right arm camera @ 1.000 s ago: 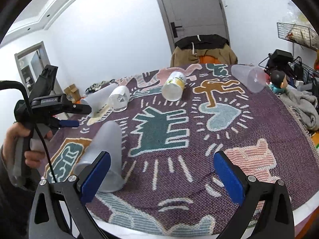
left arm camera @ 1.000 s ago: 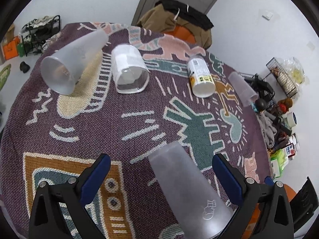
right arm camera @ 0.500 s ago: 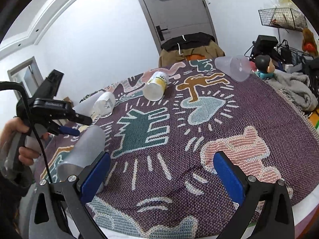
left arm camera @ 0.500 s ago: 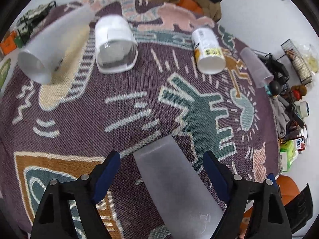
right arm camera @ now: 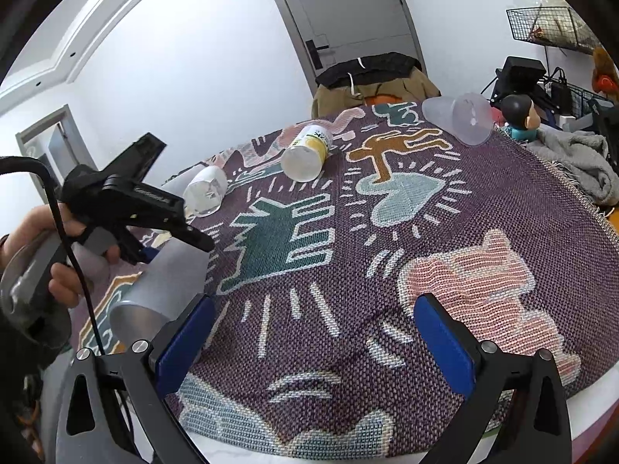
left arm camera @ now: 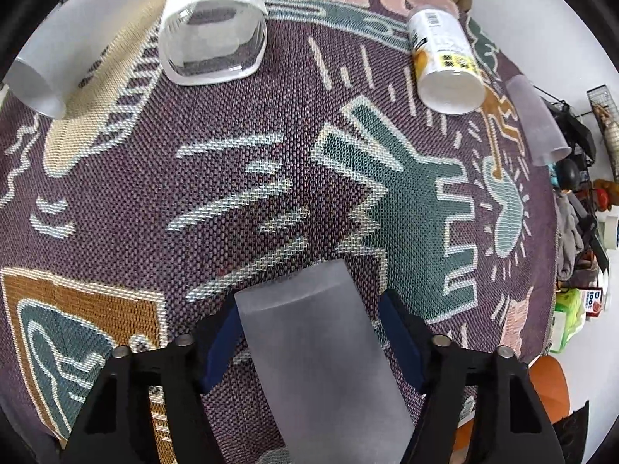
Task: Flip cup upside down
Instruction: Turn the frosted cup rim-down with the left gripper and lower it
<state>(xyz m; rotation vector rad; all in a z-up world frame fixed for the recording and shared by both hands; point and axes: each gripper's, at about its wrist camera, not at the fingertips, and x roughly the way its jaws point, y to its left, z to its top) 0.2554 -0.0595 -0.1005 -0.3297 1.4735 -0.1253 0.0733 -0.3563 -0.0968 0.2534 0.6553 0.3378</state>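
Observation:
A frosted plastic cup lies on its side on the patterned tablecloth, base pointing away from me. My left gripper has its blue pads close on both sides of the cup, seemingly touching it. In the right wrist view the same cup lies at the left under the left gripper, its open mouth facing the table's near edge. My right gripper is open and empty above the front of the table.
Other cups lie on their sides: a frosted one far left, a clear one, a yellow-labelled white one and a frosted one by the right edge. Clutter stands beyond the table's right edge.
My left gripper has moved down and forward around the frosted cup, and its fingers have closed in from wide apart to the cup's sides. The right gripper has stayed open, shifting slightly.

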